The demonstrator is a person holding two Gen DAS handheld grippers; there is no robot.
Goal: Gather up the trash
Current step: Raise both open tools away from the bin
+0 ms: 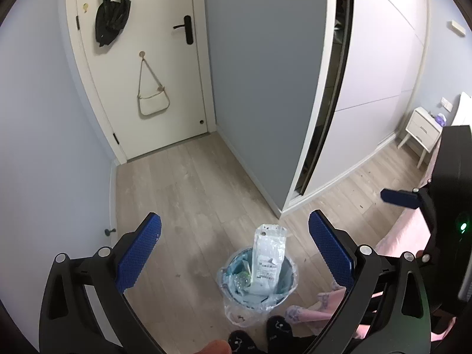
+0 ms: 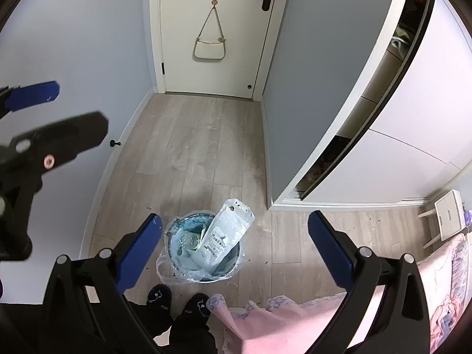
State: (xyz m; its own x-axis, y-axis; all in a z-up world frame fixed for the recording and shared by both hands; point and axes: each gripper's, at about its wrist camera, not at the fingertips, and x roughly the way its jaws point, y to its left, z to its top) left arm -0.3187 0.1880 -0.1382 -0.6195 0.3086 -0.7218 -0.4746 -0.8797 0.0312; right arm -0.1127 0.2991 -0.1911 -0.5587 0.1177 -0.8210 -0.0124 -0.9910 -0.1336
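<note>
A small round trash bin [image 1: 287, 290] [image 2: 233, 265] with a clear plastic liner stands on the wooden floor below both grippers. A white plastic package [image 1: 268, 258] [image 2: 227, 233] sticks up out of it, beside crumpled clear wrapping [image 1: 242, 280] [image 2: 188, 240]. My left gripper [image 1: 234, 250] hangs open high above the bin, nothing between its blue pads. My right gripper [image 2: 234, 249] is open too, also above the bin and holding nothing. Each gripper shows at the edge of the other's view.
A person's feet in black slippers [image 2: 177, 299] stand just behind the bin. A pink bedspread [image 2: 309, 321] lies to the right. A white door [image 1: 141, 59] with a hanging handbag [image 1: 153, 103] closes the hallway ahead. A wardrobe with a part-open sliding door [image 2: 368, 103] and a white nightstand [image 1: 420, 131] stand right.
</note>
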